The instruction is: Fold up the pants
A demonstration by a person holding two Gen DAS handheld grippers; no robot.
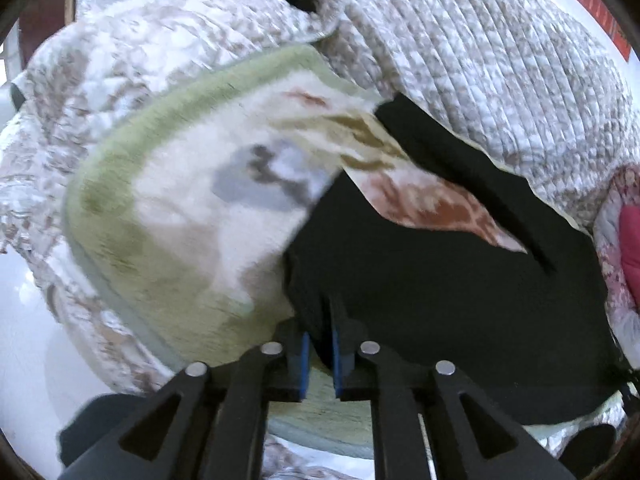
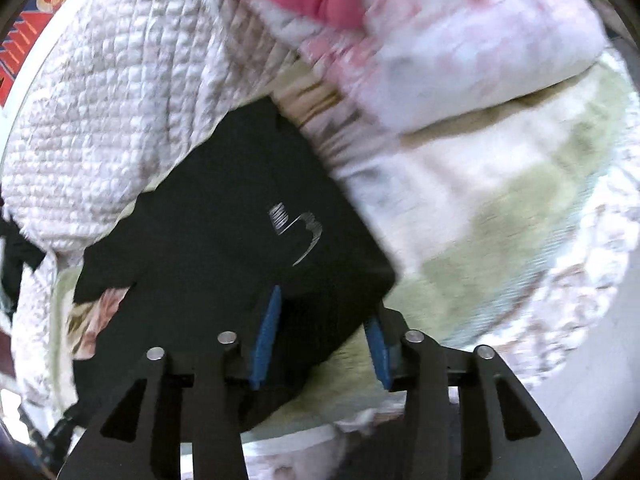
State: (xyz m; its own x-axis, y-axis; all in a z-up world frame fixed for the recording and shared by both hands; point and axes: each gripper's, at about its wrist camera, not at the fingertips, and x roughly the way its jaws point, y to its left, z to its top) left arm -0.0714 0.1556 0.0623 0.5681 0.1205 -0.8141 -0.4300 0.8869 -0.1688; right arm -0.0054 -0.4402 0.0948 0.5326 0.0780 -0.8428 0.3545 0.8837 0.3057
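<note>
Here black pants (image 1: 440,300) between both gripper pads, on bedding (image 1: 480,40).

The soft green-and-white towel with a grey patch (image 1: 180,200) is smeared by blur in the left wrist view, so its picture cannot be made out, and the black cloth pants (image 1: 440,300) hide its lower right part. In the right wrist view the pink-and-white flowered pillow (image 2: 460,52) at the upper right is blurred too and runs off the top edge. The small white mark on the pants (image 2: 296,228) is too small to read, and the dark strap (image 2: 16,256) at the left edge is cut off.
</note>
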